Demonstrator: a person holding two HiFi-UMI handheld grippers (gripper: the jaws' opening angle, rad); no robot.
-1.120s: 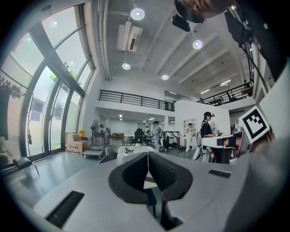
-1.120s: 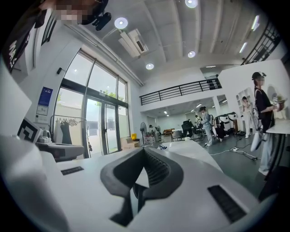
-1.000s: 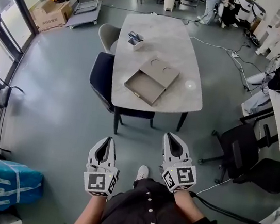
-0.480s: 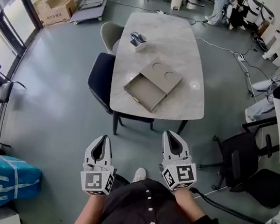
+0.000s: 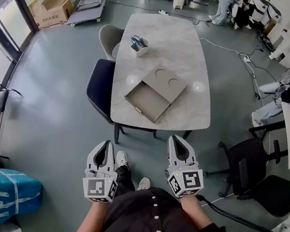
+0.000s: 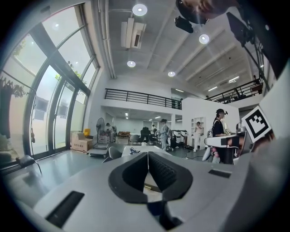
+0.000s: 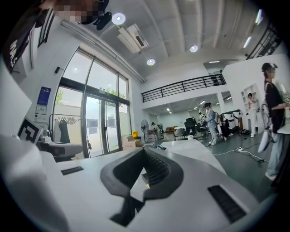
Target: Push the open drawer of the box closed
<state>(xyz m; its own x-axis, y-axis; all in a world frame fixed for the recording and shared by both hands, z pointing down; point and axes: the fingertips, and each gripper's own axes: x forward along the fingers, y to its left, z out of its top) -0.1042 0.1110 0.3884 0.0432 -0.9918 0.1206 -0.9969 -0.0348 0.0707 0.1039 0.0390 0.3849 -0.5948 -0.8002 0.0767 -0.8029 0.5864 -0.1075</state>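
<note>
In the head view a flat grey box (image 5: 165, 80) with two round recesses in its top lies on the pale table (image 5: 162, 39). Its drawer (image 5: 147, 101) is pulled out toward the table's near edge and looks empty. My left gripper (image 5: 109, 143) and right gripper (image 5: 175, 139) hang over the floor, well short of the table, both pointing at it. Each has its jaws closed tip to tip with nothing between them. The left gripper (image 6: 147, 155) view shows the table and drawer far ahead past the jaws. So does the right gripper (image 7: 144, 152) view.
A dark blue chair (image 5: 99, 87) and a grey chair (image 5: 106, 38) stand at the table's left side. A small holder of tools (image 5: 139, 44) sits on the far part of the table. A black office chair (image 5: 247, 155) stands to the right, and people sit beyond it.
The table and box have come slightly nearer in the head view as the person steps forward, a foot now showing. Both grippers stay shut in about the same places.
</note>
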